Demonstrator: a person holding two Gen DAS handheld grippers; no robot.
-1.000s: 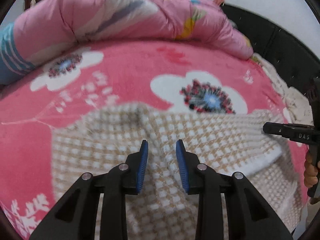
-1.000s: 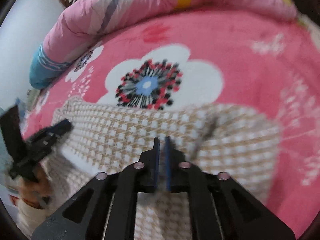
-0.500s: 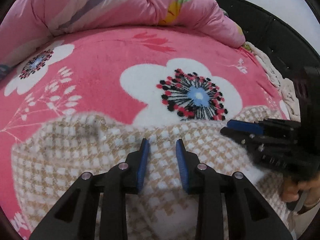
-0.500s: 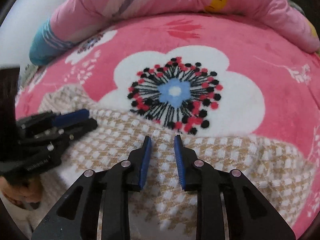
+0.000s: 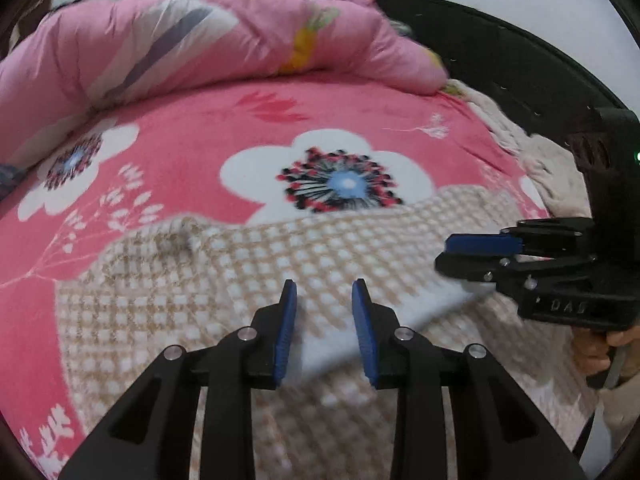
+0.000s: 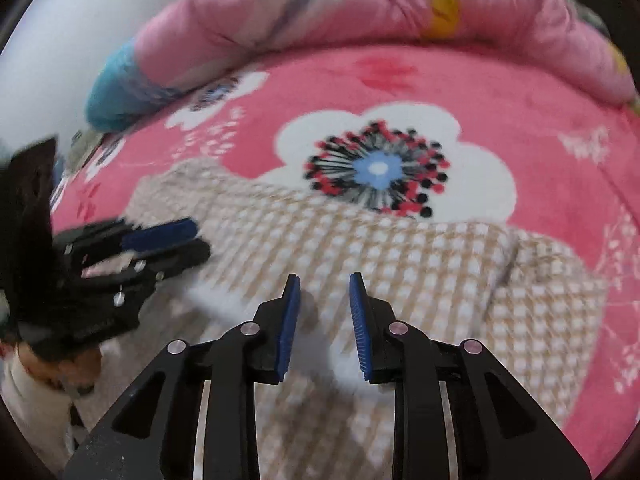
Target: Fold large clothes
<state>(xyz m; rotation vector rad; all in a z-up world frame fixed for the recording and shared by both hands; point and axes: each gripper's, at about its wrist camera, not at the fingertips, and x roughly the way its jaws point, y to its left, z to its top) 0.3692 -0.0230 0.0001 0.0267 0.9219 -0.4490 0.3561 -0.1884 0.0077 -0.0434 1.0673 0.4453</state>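
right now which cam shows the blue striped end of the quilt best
The right wrist view: the blue end of the quilt shows clearly at upper left. The left wrist view catches only a dark sliver of it at its left edge.

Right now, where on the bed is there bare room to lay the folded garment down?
Bare pink blanket lies between the checked garment and the rolled quilt, around the big white flower. More shows right of the garment. The near side is crowded: both claws, left and right, hover over the garment.
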